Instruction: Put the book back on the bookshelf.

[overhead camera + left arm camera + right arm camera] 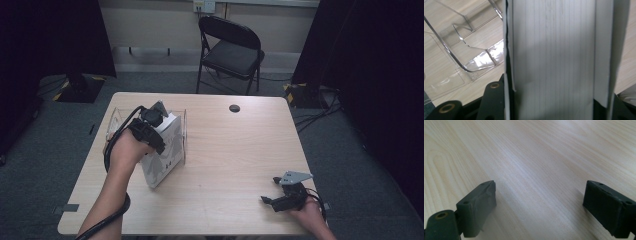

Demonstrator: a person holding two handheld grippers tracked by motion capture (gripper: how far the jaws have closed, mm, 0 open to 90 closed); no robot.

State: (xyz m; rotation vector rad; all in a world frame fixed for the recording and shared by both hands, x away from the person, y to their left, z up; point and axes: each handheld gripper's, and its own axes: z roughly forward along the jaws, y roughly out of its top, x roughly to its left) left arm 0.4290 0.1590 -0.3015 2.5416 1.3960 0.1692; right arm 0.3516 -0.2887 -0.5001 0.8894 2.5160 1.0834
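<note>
Gripping the thick white book (162,150) across its page block, the left gripper (150,122) has both jaws clamped on it, one against each cover, as the left gripper view shows with the book (554,57) rising between them. The book stands tilted on the wooden table (235,165), its far end against or partly inside the clear plastic holder (117,120), which sits at the table's left side. I cannot tell whether the book's lower edge rests in the holder's slot or on the table in front of it. The main risk, as I judge it, is that the book catches on the holder's thin clear wall (461,47) and pushes the light holder along the table, or tips it, rather than sliding in. A second risk is the heavy book pivoting in the grip, since the jaws hold it near one end. The right gripper (282,197), well apart from the holder near the table's right front corner, hangs with its jaws spread wide over bare wood and holds nothing, so nothing steadies the holder.
</note>
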